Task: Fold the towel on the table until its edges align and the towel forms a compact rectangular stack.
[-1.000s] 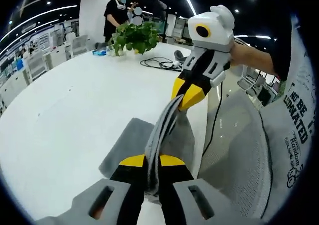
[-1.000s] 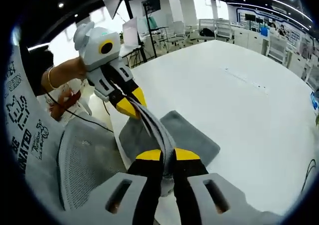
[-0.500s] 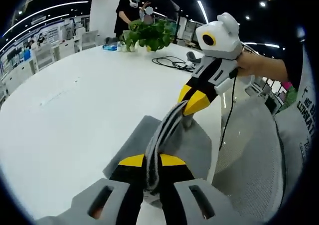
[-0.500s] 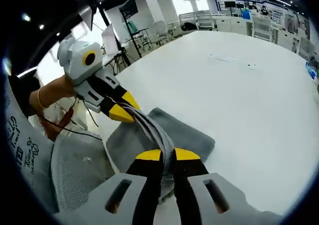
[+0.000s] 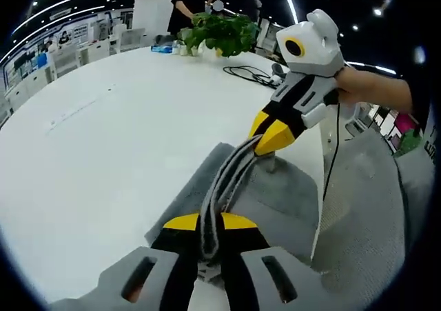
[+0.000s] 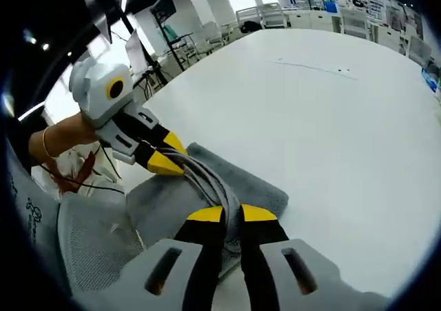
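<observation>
Both tools pinch grey towel (image 5: 227, 180) edge taut above white tabletop (image 5: 96, 152): left tool (image 5: 209, 223), right tool (image 6: 231, 214). Carry edge level (corners matched), then lay onto far edge.

We are counting one grey fabric towel (image 5: 275, 197), two white-bodied grippers with yellow-tipped black fingers (image 5: 210, 223) (image 6: 232, 214), one wide white bench (image 5: 103, 138), one leafy green potted plant (image 5: 224, 34), one black coiled cable (image 5: 249, 74) and one grey mesh chair (image 5: 365, 221).
</observation>
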{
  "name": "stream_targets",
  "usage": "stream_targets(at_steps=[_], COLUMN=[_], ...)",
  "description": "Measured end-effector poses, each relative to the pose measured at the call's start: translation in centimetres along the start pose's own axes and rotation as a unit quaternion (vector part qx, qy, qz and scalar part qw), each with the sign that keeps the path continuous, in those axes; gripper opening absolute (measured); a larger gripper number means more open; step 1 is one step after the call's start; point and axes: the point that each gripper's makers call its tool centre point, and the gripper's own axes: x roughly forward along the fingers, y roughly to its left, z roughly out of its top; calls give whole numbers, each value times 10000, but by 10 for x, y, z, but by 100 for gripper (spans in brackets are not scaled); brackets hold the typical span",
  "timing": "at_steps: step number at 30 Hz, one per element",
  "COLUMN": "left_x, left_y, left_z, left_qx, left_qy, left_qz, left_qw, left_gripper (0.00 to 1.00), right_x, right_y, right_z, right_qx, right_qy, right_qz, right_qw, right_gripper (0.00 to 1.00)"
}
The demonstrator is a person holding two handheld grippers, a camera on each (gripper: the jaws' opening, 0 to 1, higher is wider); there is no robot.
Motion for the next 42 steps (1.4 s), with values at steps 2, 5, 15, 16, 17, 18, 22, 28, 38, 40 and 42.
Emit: stream_targets(at_steps=[2, 5, 15, 16, 17, 18, 22, 28, 38, 40, 42], left_x=[2, 4, -5, -5, -6, -8, -19, -29, -44, -46, -47], left_y=[2, 5, 30, 31, 33, 36, 44, 50, 41, 39, 37], left_z=[0, 0, 2, 2, 1, 2, 16, 17, 20, 17, 13], left_qx=[-11, -35, -358, -349, -323, -294, -457, -479, -516, -554, -550], left_qy=[11, -12, -230, -220, -210, -245, -759, -815, -1115, -1118, -1088], left_qz=[12, 55, 421, 460, 533, 616, 883, 1066, 1078, 1081, 1102], left_qw=[10000, 10000, 9982, 9981, 9978, 9974, 9921, 9898, 9865, 9863, 9864], left_gripper=[11, 13, 20, 21, 20, 20, 20, 23, 28, 29, 31], right_x=[2, 3, 6, 6, 5, 5, -1, -9, -26, -28, -30], right_y=[-4, -9, -16, -17, -20, -22, -29, -37, -37, -36, -33], right_z=[-1, -2, 1, 2, 4, 6, 14, 22, 21, 18, 15], right_qx=[109, 260, 71, 75, 69, 68, 152, 244, 167, 188, 205], right_qy=[-23, -99, -233, -264, -331, -376, -542, -733, -903, -913, -916], right_qz=[-24, -55, -155, -194, -275, -316, -460, -544, -721, -710, -679], right_qw=[9999, 9996, 9996, 9994, 9990, 9988, 9974, 9955, 9932, 9931, 9933], right_gripper=[6, 7, 11, 13, 14, 14, 16, 18, 28, 29, 30])
